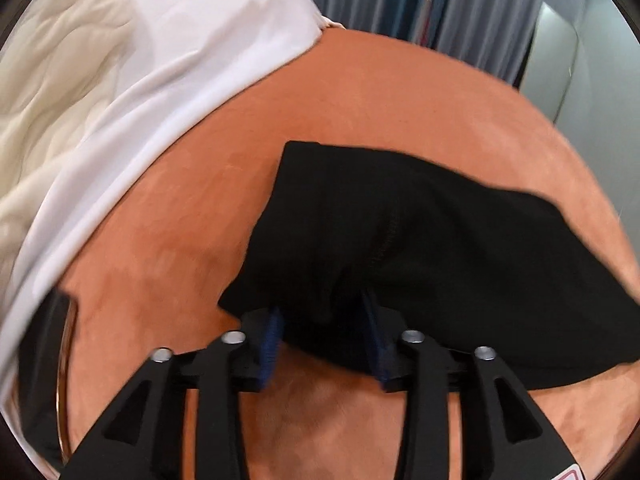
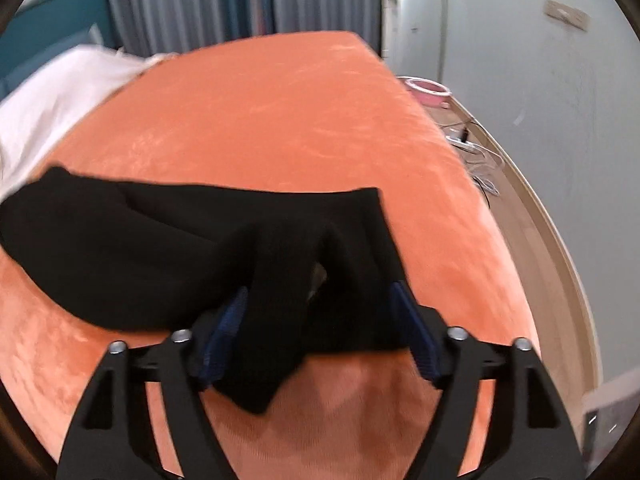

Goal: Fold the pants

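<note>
Black pants lie folded on an orange bed cover. My left gripper stands wide, with the near edge of the pants draped between its blue pads. In the right wrist view the pants stretch to the left. My right gripper also stands wide, and a bunched corner of the pants hangs between its blue pads. The fingertips of both grippers are hidden under the cloth.
A white sheet and cream quilt lie at the left. Grey curtains hang behind. The bed's right edge drops to a wooden floor with cables and a pink bowl.
</note>
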A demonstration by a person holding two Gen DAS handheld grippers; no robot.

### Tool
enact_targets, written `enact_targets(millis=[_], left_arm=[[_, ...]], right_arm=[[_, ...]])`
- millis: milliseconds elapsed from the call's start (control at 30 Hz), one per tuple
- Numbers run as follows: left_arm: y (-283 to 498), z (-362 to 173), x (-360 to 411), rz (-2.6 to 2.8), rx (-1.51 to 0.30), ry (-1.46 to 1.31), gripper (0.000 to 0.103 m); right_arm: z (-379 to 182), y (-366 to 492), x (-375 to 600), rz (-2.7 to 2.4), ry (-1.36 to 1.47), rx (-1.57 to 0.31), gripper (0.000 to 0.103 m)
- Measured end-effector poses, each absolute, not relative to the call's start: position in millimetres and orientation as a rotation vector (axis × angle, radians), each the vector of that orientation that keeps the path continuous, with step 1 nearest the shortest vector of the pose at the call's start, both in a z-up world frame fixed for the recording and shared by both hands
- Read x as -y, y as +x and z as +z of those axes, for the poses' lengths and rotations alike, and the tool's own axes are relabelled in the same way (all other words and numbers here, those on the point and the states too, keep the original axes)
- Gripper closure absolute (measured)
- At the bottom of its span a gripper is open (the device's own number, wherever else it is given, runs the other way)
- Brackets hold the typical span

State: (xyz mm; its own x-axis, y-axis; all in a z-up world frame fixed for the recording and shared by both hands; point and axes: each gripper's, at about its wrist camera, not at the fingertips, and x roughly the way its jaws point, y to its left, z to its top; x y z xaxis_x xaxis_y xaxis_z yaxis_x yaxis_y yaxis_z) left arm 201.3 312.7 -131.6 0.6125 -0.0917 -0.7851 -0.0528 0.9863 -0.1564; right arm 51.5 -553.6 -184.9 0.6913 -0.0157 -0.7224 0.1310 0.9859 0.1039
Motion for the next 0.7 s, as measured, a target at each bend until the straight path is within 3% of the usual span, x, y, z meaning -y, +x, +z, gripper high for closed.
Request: enact_targets(millis=[67,233,300,533,567,600,633,700], left_arm=[[185.6,-112.1,-316.4,-0.002,-0.87,-0.184,0.055],[164.4,-65.2,-307.2,0.022,-0.769,-0.196,0.032],[160.6,-62.5,-304.5,0.04,-0.743,-0.252,0.014],[187.2,-132.5,-284.9,0.145,-0.918,-0.418,0.013],[188.3,-140.3,-285.3,0.152,-0.934,-0.441,0.013],[188.2,-150.7,-284.8,0.16,-0.957,-0.468,0.013],[186.3,-157.1,-285.0,0.169,-0.971,-0.47,0.013],[185.4,-161.4,-280.9,0.185,-0.964,-0.429,0.013]], right_arm=[[-175.4,30.0,564.2,-0.098,0.222,-0.752,0.019],[-159.0,-26.8,596.0,-0.118,0.485,-0.608,0.017],[-159.8,-29.7,607.2,-0.1,0.609,-0.575,0.017],[-177.4,20.4,588.3,-0.027,0.714,-0.715,0.017],[-178.7,25.8,581.1,-0.008,0.706,-0.716,0.022],[-176.2,28.6,574.7,-0.009,0.658,-0.704,0.053],[-171.7,37.8,559.8,-0.027,0.519,-0.723,0.094],[-145.2,50.6,541.1,-0.063,0.321,-0.707,0.097]])
